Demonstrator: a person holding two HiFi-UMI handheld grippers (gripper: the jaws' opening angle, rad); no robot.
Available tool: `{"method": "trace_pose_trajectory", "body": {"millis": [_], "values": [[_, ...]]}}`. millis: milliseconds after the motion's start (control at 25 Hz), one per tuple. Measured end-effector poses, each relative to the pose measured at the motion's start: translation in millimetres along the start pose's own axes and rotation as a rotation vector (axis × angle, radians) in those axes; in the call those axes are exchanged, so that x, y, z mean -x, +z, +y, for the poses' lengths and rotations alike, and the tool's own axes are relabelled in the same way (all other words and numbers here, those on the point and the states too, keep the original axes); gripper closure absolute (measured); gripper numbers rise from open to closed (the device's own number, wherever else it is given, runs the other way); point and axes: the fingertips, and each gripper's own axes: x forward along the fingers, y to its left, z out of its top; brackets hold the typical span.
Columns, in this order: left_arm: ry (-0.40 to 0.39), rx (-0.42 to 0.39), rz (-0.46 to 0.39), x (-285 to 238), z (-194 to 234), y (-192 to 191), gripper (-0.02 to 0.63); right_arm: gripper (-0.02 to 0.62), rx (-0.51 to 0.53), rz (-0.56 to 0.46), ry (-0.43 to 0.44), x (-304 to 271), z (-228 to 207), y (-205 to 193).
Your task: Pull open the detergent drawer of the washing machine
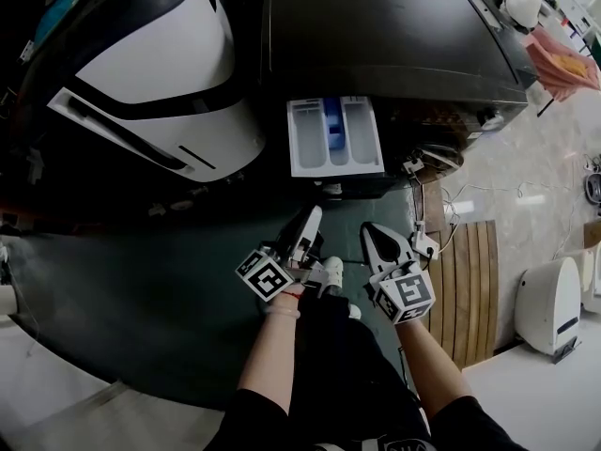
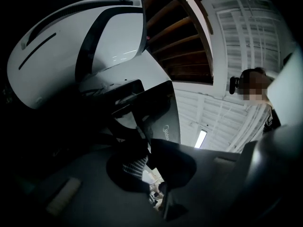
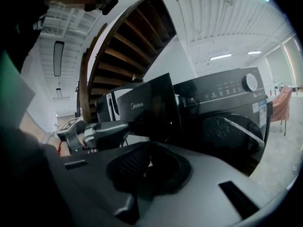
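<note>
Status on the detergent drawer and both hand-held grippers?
Left hand-held gripper closed, empty, short of the washing machine. Right hand-held gripper same. Detergent drawer already pulled out. Nothing blocking it.

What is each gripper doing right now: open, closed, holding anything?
The left gripper: fingers closed, holding nothing.
The right gripper: fingers closed, holding nothing.

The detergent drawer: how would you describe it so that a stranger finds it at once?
In the head view, find the dark washing machine at the top. The detergent drawer juts out of its front. It is a pale tray with three compartments, the middle one blue, unlike the large white machine to its left.
</note>
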Motion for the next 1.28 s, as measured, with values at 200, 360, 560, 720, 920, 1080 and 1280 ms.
{"method": "trace_pose_trajectory", "body": {"millis": [200,360,560,720,920,1080,1280], "values": [[0.047,-0.108,0.061,4.1,-4.4,1.0,0.597,0.584,0.024,-0.016,0.007,1.0,3.5,14.2],[0.095,-0.225,0.092,11.1,-12.2,7.1,0.598,0.584,0.039,-0.032,0.010,6.0,5.7,31.3],[0.154,-0.316,0.100,14.7,-31.1,25.4,0.598,0.584,0.053,-0.057,0.008,16.9,7.3,58.4],[0.225,-0.469,0.123,17.2,-45.7,43.1,0.598,0.584,0.070,-0.073,0.012,25.3,10.5,78.3],[0.305,-0.657,0.136,23.7,-67.0,65.6,0.598,0.584,0.088,-0.097,0.013,34.6,16.6,100.5],[0.351,-0.787,0.147,28.3,-82.3,80.0,0.598,0.584,0.101,-0.113,0.018,41.0,19.6,118.0],[0.385,-0.844,0.105,35.1,-100.9,101.0,0.598,0.584,0.131,-0.131,0.019,46.6,24.6,137.6]]}}
